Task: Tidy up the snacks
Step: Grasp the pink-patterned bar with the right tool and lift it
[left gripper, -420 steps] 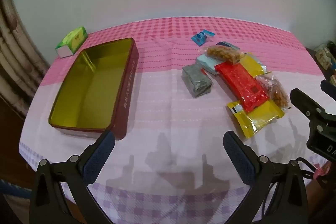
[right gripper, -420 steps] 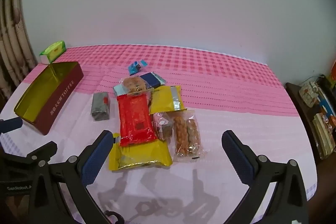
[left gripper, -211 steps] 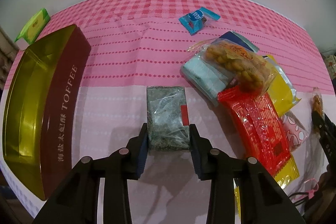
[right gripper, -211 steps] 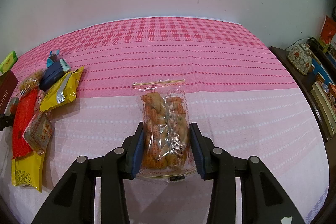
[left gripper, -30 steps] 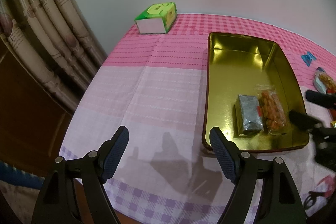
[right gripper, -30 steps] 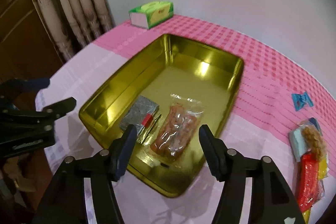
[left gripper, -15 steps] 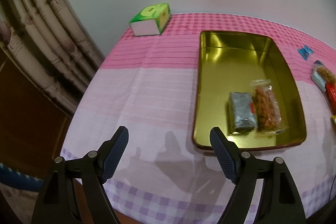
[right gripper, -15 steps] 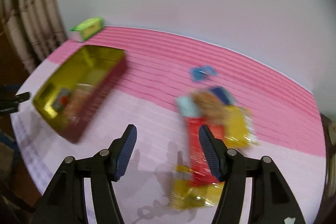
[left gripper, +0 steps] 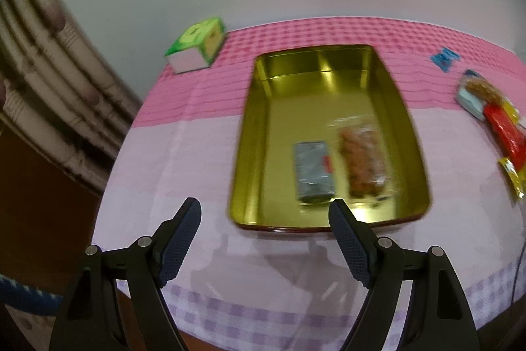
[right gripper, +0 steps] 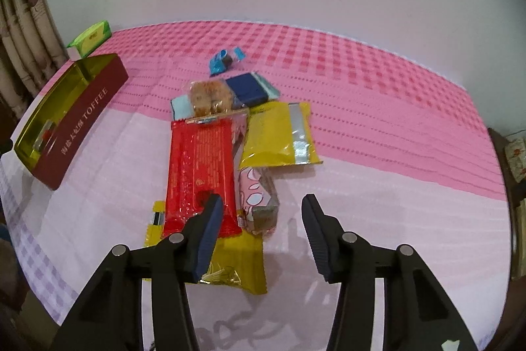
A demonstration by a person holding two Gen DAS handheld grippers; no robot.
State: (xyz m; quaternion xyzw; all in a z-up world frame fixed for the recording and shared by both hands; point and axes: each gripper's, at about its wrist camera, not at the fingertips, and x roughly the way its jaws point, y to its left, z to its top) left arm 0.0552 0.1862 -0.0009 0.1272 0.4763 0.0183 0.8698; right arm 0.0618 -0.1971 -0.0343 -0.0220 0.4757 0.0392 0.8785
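A gold-lined toffee tin [left gripper: 259, 134] lies open on the pink cloth; it also shows at the left of the right wrist view [right gripper: 82, 117]. In it lie a grey packet [left gripper: 312, 170] and a clear bag of orange snacks [left gripper: 363, 160]. My left gripper [left gripper: 264, 236] is open and empty, just before the tin's near edge. My right gripper [right gripper: 259, 216] is open and empty above the snack pile: a red packet [right gripper: 200, 166], a pink spotted packet [right gripper: 258, 196], two yellow packets [right gripper: 279, 137], a dark blue one [right gripper: 246, 87] and a bag of brown snacks [right gripper: 210, 96].
A green tissue box [left gripper: 197, 45] stands at the table's far left corner. A small blue candy wrapper [right gripper: 225, 61] lies behind the pile. Curtains [left gripper: 49, 87] hang left of the table. Shelves with objects [right gripper: 516, 153] stand at the right.
My right gripper swung from over the tin to the snack pile and now hovers close above it. My left gripper shifted right, nearer the tin's front edge. Both stay open.
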